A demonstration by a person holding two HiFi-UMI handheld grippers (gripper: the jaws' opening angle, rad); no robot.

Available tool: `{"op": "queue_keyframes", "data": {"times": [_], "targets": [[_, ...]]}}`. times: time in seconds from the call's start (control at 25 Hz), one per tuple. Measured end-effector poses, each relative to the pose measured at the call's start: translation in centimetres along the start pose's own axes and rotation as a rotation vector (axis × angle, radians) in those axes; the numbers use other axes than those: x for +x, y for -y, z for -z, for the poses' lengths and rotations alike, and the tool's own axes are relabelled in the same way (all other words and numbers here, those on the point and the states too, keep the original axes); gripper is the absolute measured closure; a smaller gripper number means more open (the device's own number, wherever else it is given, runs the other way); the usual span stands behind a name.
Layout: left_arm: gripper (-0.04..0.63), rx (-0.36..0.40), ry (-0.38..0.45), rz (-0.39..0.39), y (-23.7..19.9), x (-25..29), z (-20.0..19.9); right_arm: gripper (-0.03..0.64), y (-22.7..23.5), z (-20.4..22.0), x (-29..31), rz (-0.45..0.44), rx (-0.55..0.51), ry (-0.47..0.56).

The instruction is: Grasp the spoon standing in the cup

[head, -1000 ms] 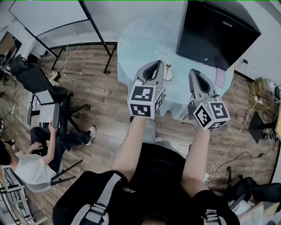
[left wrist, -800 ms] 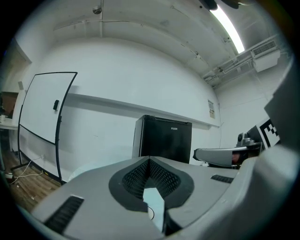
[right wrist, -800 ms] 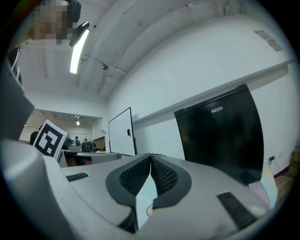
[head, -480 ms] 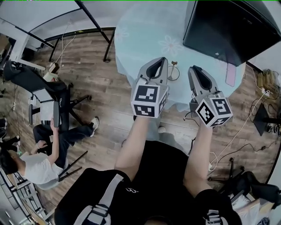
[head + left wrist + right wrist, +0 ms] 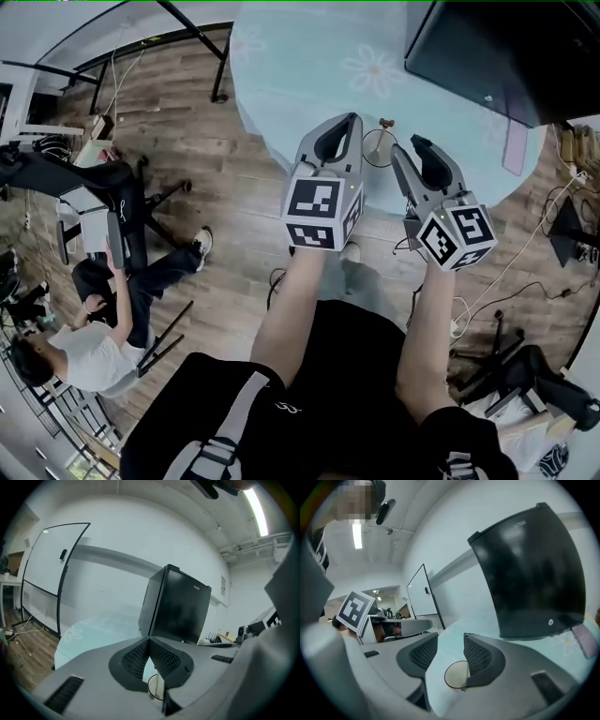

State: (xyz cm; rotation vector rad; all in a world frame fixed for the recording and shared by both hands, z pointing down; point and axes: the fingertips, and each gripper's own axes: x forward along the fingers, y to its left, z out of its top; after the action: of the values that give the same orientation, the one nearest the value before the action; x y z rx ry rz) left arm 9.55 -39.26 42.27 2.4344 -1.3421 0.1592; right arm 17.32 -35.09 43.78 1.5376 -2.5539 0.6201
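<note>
A clear glass cup [image 5: 379,148] stands near the front edge of the round table [image 5: 300,56], with a thin spoon [image 5: 384,123] upright in it. The cup sits between my two grippers in the head view. My right gripper [image 5: 409,145] is just right of it. In the right gripper view that gripper [image 5: 450,637] has its jaws apart and opening, and the cup [image 5: 457,674] shows low in the gap, touching neither pad. My left gripper [image 5: 341,122] is left of the cup, and its tips [image 5: 149,639] meet on nothing; the cup rim [image 5: 157,686] peeks below them.
A black mini fridge [image 5: 506,47] stands on the table's far right, with a pink phone [image 5: 516,150] lying beside it. A person [image 5: 84,347] sits at the left by an office chair [image 5: 94,187]. Cables [image 5: 525,253] trail over the wooden floor at the right.
Both grippers have moved forward over the table edge and now flank the cup. The right jaws have gone from shut to apart. The left jaws stay shut.
</note>
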Motion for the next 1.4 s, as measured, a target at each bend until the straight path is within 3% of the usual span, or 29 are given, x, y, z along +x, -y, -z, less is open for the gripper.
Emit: {"op": "queue_keyframes", "data": {"times": [0.24, 0.64, 1.12, 1.4], "targets": [[0.583, 0.032, -0.042, 0.005, -1.1, 1.8, 1.5, 0.414, 1.4, 2.2, 2.3, 0.020, 0.040, -0.044], [0.583, 0.010, -0.117, -0.001, -3.4, 4.0, 4.3, 0.394, 3.6, 5.3, 5.0, 0.060, 0.068, -0.128], [0.583, -0.042, -0.133, 0.016, -4.9, 6.2, 5.1, 0.394, 4.5, 7.5, 7.3, 0.040, 0.034, -0.214], [0.583, -0.047, -0.145, 0.029, -4.8, 7.4, 5.1, 0.509, 4.4, 6.9, 8.1, 0.037, -0.014, -0.205]]}}
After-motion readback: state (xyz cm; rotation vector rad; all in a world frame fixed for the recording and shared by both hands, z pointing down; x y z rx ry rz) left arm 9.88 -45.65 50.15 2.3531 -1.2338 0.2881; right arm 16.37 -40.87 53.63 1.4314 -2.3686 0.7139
